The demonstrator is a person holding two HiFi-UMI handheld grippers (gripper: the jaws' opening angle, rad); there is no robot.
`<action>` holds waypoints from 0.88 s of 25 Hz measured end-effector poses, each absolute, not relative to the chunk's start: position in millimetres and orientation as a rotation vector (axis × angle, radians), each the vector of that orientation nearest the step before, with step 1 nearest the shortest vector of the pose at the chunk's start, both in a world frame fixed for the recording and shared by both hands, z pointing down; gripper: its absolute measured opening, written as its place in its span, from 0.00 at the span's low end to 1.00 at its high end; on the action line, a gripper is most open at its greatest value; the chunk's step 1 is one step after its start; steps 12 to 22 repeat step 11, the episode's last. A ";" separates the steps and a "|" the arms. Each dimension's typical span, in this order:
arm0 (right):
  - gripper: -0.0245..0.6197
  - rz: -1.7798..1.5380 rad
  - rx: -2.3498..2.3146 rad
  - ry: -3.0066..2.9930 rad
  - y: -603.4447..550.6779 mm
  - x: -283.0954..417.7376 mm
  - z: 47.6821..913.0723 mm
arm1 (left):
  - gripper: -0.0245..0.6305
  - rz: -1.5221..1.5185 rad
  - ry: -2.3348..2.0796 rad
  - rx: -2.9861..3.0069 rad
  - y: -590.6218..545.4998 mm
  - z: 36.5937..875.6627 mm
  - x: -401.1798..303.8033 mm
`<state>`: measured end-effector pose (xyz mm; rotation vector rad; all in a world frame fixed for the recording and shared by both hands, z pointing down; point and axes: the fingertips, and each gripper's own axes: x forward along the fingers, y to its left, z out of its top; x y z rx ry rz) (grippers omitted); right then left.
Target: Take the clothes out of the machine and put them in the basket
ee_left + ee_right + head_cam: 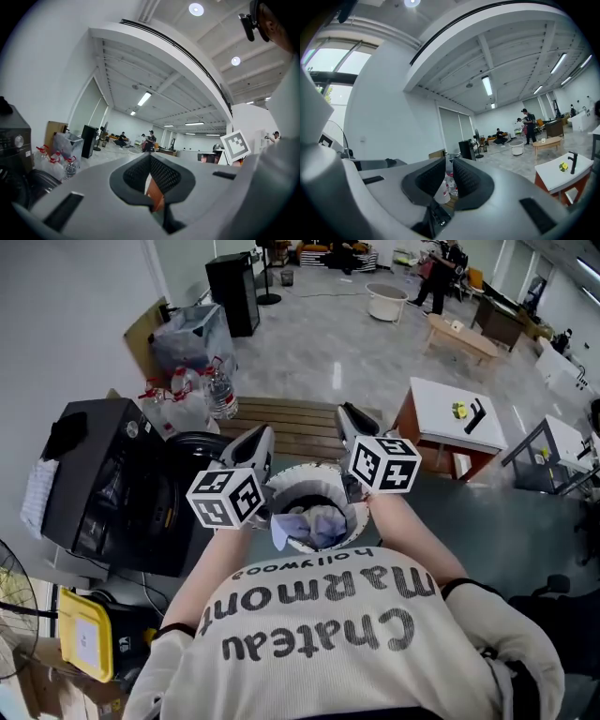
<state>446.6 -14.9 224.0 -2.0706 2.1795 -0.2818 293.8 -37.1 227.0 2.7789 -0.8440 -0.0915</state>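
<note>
Your left gripper (263,435) and your right gripper (348,412) are both up in front of you and point level, one on each side of the basket (309,472); in the head view their marker cubes sit just over its rim, left and right.

In the left gripper view, your left gripper (150,157) has its jaws drawn together, tips meeting; only a thin slit shows lower down, with an orange-brown surface far behind it; nothing is gripped.

In the right gripper view, your right gripper (448,161) has its jaws very narrow too, a slim gap between the pads; through it you see only the distant bottles (449,182); nothing is held here either.

The clothes (316,523) lie inside the basket, a pale blue and lilac heap filling its round opening; the basket sits close in front of your chest, at the near edge of the bench (292,425).

The machine (103,474) stands to the left of the basket, dark, its front turned toward it; you cannot tell from here whether anything is inside it.

Beyond the machine, bottles (219,393) and bags cluster at the bench's left end; a white table (441,404) stands off the bench's right end.
</note>
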 end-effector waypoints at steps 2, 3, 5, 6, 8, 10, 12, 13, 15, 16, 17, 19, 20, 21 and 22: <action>0.15 -0.277 -2.054 2.205 -16.6 452.8 222.7 | 0.05 -0.096 -0.885 2.768 -37.6 227.1 297.6; 0.15 -0.273 -2.044 2.220 -17.4 455.1 222.2 | 0.05 -0.103 -0.903 2.762 -37.8 226.5 299.4; 0.15 -0.275 -2.026 2.246 -18.7 460.0 223.5 | 0.05 -0.113 -0.935 2.751 -37.3 226.0 303.9; 0.15 -0.280 -2.017 2.254 -19.0 463.2 224.6 | 0.05 -0.115 -0.949 2.745 -36.7 226.7 306.7; 0.15 -0.290 -2.004 2.264 -19.2 470.0 226.2 | 0.05 -0.115 -0.970 2.732 -35.8 228.6 312.9; 0.15 -0.296 -1.995 2.274 -19.4 476.6 227.4 | 0.05 -0.118 -0.987 2.719 -34.8 230.5 318.9; 0.15 -0.298 -1.991 2.279 -19.5 479.9 228.0 | 0.05 -0.120 -0.995 2.712 -34.2 231.4 321.8; 0.15 -0.298 -1.991 2.279 -19.5 479.9 228.0 | 0.05 -0.120 -0.995 2.712 -34.2 231.4 321.8; 0.15 -0.298 -1.991 2.279 -19.5 479.9 228.0 | 0.05 -0.120 -0.995 2.712 -34.2 231.4 321.8; 0.15 -0.298 -1.991 2.279 -19.5 479.9 228.0 | 0.05 -0.120 -0.995 2.712 -34.2 231.4 321.8; 0.15 -0.298 -1.991 2.279 -19.5 479.9 228.0 | 0.05 -0.120 -0.995 2.712 -34.2 231.4 321.8; 0.15 -0.298 -1.991 2.279 -19.5 479.9 228.0 | 0.05 -0.120 -0.995 2.712 -34.2 231.4 321.8; 0.15 -0.298 -1.991 2.279 -19.5 479.9 228.0 | 0.05 -0.120 -0.995 2.712 -34.2 231.4 321.8; 0.15 -0.298 -1.991 2.279 -19.5 479.9 228.0 | 0.05 -0.120 -0.995 2.712 -34.2 231.4 321.8; 0.15 -0.298 -1.991 2.279 -19.5 479.9 228.0 | 0.05 -0.120 -0.995 2.712 -34.2 231.4 321.8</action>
